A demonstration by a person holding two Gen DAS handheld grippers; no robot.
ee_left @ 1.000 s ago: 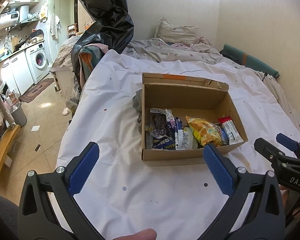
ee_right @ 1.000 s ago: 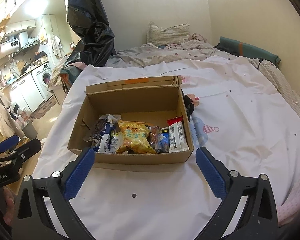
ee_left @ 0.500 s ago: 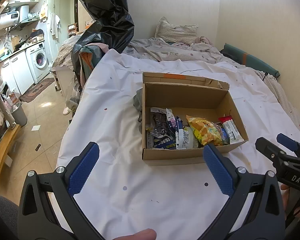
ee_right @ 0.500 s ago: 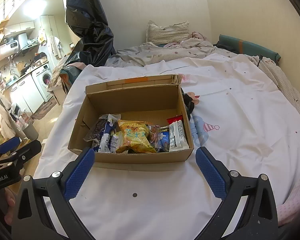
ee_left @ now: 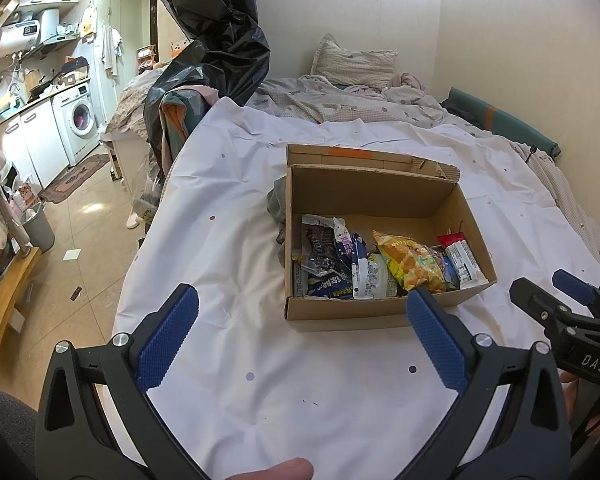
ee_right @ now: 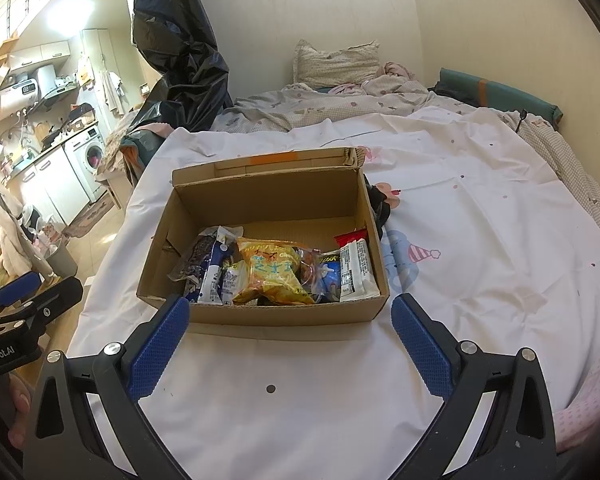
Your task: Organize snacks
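An open cardboard box (ee_left: 372,192) (ee_right: 268,196) sits on a white sheet. Several snack packets lie in its near half: a yellow chip bag (ee_left: 412,266) (ee_right: 274,272), a dark wrapper (ee_left: 320,248) (ee_right: 196,256), blue-and-white packets (ee_left: 354,256) (ee_right: 216,272) and a white bar (ee_left: 464,266) (ee_right: 358,266). My left gripper (ee_left: 300,332) is open and empty, just short of the box's near wall. My right gripper (ee_right: 290,344) is open and empty, also just short of the near wall. Each gripper shows at the edge of the other's view.
The white sheet (ee_left: 228,248) (ee_right: 480,248) covers a bed, with a pillow (ee_right: 336,62) and crumpled bedding at the far end. A black plastic bag (ee_left: 212,40) stands at the bed's left corner. The floor and a washing machine (ee_left: 78,120) lie to the left.
Both grippers drifted very slightly; the box sits a little lower in the right wrist view. Nothing was taken hold of or let go.
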